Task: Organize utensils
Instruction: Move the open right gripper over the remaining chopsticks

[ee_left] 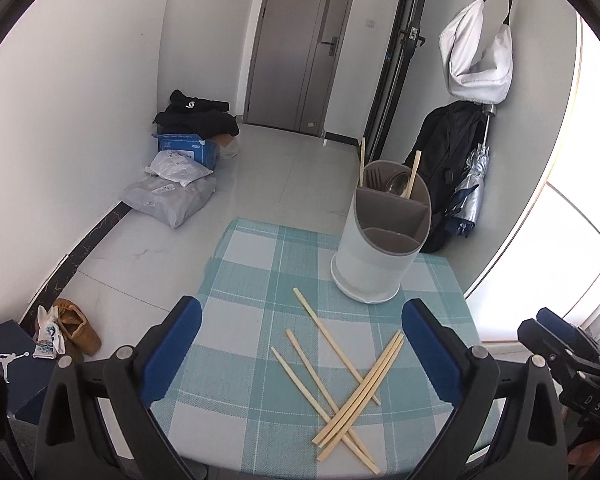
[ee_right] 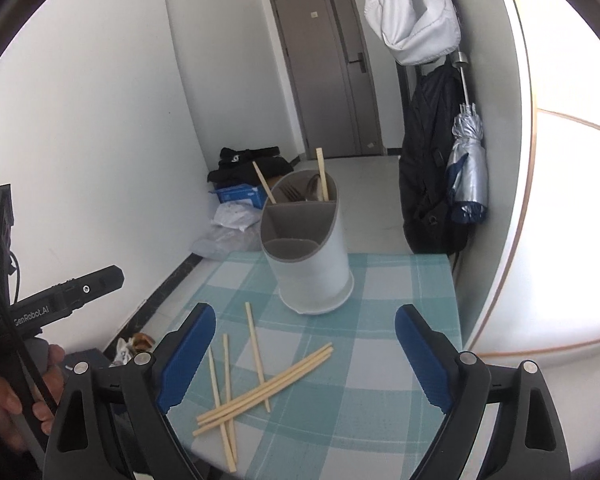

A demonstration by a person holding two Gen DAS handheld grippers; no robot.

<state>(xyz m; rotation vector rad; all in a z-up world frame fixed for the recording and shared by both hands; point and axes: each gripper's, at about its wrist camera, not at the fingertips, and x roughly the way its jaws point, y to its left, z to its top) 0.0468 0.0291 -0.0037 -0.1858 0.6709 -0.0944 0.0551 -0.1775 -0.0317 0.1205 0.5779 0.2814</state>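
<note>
Several loose wooden chopsticks lie crossed in a pile on the teal checked tablecloth; they also show in the right wrist view. A white utensil holder with grey dividers stands behind them, also in the right wrist view. Its back compartment holds two chopsticks, a fork and a spoon. My left gripper is open and empty, above the pile. My right gripper is open and empty, above the pile too.
The small table ends close on all sides. A wall with a hanging black jacket, umbrella and white bag stands at the right. Parcels and shoes lie on the floor to the left.
</note>
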